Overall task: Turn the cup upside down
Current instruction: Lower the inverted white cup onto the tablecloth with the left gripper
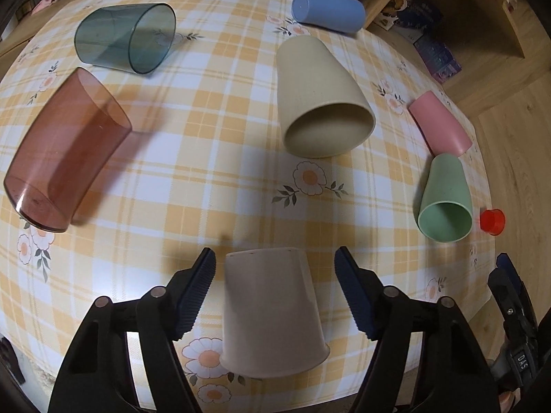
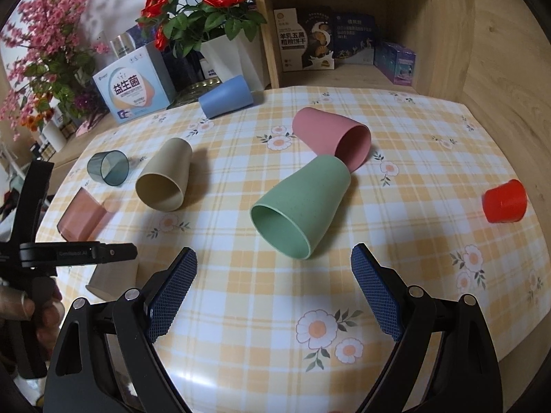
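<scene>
A light grey-beige cup stands upside down, rim on the checked tablecloth, between the fingers of my left gripper. The jaws are open and clear of its sides. In the right wrist view this cup shows partly behind the left gripper. My right gripper is open and empty above the cloth, just in front of a green cup that lies on its side with its mouth toward me.
Lying on their sides: a cream cup, a pink cup, a blue cup, a clear teal cup, a clear red-brown cup. A small red cap sits near the right edge. Boxes and flowers stand behind.
</scene>
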